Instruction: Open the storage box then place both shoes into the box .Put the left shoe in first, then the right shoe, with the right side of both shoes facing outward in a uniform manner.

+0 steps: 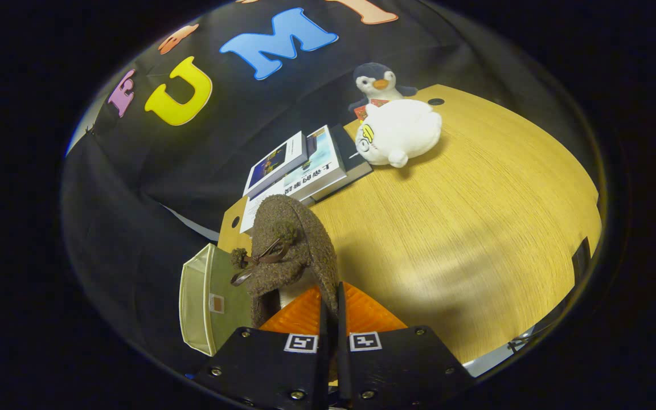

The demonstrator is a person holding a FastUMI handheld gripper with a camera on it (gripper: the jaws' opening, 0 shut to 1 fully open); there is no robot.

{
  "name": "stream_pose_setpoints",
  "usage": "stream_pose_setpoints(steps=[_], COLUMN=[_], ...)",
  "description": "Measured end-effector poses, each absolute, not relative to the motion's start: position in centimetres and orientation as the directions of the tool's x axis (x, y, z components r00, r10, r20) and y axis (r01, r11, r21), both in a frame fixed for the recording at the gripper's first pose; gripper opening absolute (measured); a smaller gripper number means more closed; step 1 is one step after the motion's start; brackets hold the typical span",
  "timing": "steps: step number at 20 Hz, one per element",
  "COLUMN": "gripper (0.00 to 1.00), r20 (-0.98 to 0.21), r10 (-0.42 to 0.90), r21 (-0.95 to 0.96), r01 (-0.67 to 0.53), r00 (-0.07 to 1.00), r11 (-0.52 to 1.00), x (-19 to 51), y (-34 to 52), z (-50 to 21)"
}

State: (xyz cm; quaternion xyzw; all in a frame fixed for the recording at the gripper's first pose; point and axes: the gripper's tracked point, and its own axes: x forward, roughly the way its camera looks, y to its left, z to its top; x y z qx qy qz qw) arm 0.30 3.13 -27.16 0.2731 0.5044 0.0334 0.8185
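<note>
Right now, line by line, with the wooden table (pixel 476 228) as the landmark:

Gripper: the gripper (pixel 331 310) has its fingers nearly together, pinched on the rim of a brown felt shoe (pixel 291 250); both fingers look to be pressing on it, so I take it as grasped, not loose.

Shoe: it hangs off the table's near-left edge, toe pointing away from the fingers, its little bow and pompoms facing the box side; which shoe of the pair it is I cannot tell.

Why held so: gripping the back rim lets the shoe dangle steady and turn freely, which should help set its right side outward.

Storage box: the pale green storage box (pixel 208 296) sits below and beside the table's left edge, just left of the shoe; its flap looks open, though the inside is hard to read.

Step, as I judge it: carrying the shoe over to the box.

Other things: a stack of books (pixel 299 168) lies at the table's far-left corner; a white plush toy (pixel 402 134) and a penguin plush (pixel 376 82) sit on the far side, well apart from the work.

Risk: a thin pinch on soft felt might slip.
</note>
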Motion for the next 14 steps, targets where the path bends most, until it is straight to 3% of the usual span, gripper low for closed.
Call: stream_pose_setpoints(steps=[14], gripper=[0.06], r20=[-0.729], r10=[0.433], r21=[0.569], r01=[0.119], r00=[0.53], r11=[0.814], x=[1.7], y=[17.1], z=[-21.1])
